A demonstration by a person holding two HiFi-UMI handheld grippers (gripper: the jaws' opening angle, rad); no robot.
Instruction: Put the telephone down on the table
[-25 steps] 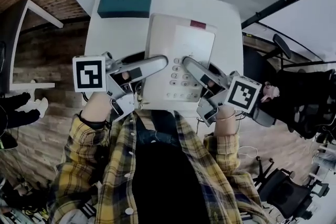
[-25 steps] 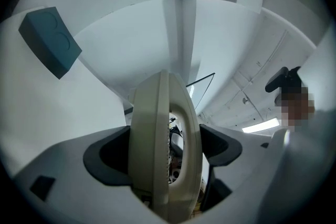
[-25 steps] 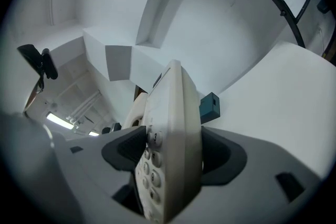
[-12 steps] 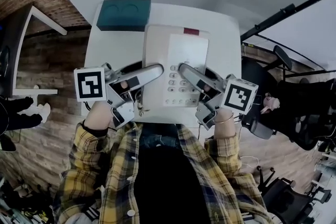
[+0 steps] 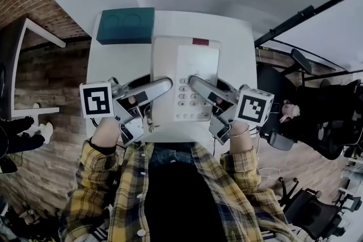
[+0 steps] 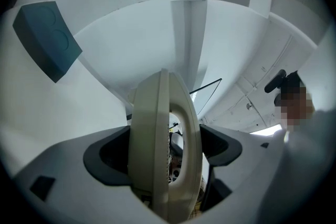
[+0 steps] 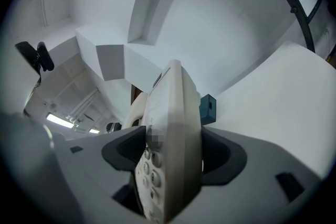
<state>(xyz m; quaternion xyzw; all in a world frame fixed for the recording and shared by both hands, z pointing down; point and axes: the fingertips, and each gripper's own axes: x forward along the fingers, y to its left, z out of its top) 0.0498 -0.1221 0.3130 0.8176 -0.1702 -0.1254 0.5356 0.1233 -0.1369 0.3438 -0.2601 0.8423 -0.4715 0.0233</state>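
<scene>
A beige telephone (image 5: 187, 73) with a keypad and a handset on its left side hangs over the white table (image 5: 113, 59), held from both sides. My left gripper (image 5: 161, 86) is shut on its handset edge (image 6: 165, 134). On the keypad side (image 7: 168, 149) my right gripper (image 5: 195, 83) is shut too. In both gripper views the phone stands edge-on between the dark jaw pads. Whether its underside touches the table is hidden.
A teal box (image 5: 126, 24) with two round dents lies at the table's far left corner, just beyond the phone; it also shows in the gripper views (image 6: 46, 39) (image 7: 207, 109). Brick floor lies to the left, and office chairs (image 5: 317, 122) stand to the right.
The telephone and both grippers have sunk toward the table, and the phone looks smaller against the tabletop. Both grips are unchanged.
</scene>
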